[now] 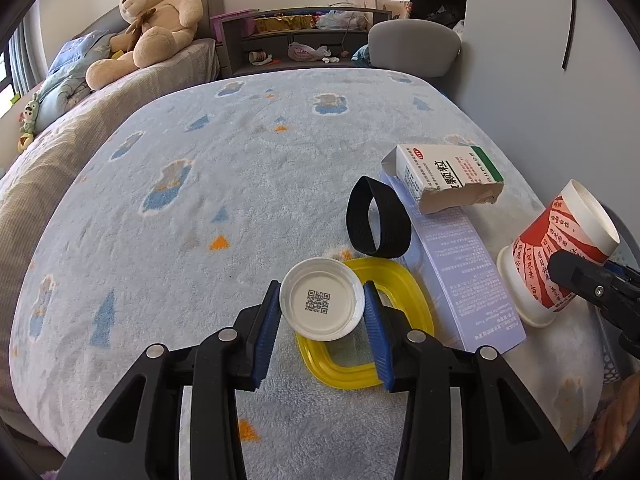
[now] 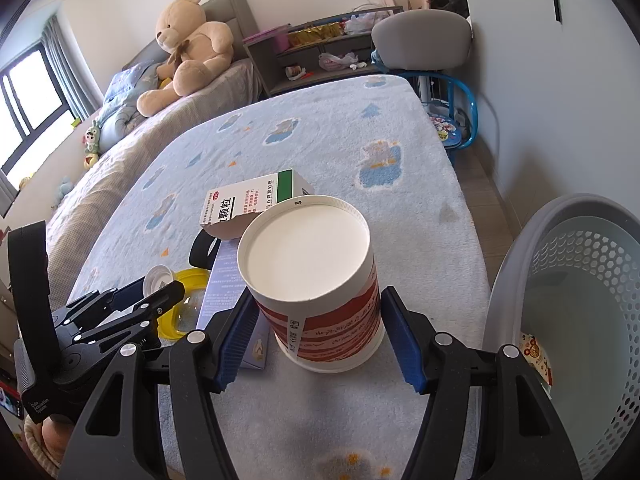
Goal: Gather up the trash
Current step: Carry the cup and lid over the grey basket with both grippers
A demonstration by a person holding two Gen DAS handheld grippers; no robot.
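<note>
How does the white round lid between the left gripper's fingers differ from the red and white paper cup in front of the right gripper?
The white round lid is flat and shallow; the paper cup is tall. The lid is plain white with a QR code inside; the cup carries red bands with print. The lid overlaps a yellow ring, held by the left gripper; the cup stands upside down between the right gripper fingers, without visible contact. Both are round and sit on the blanket.
</note>
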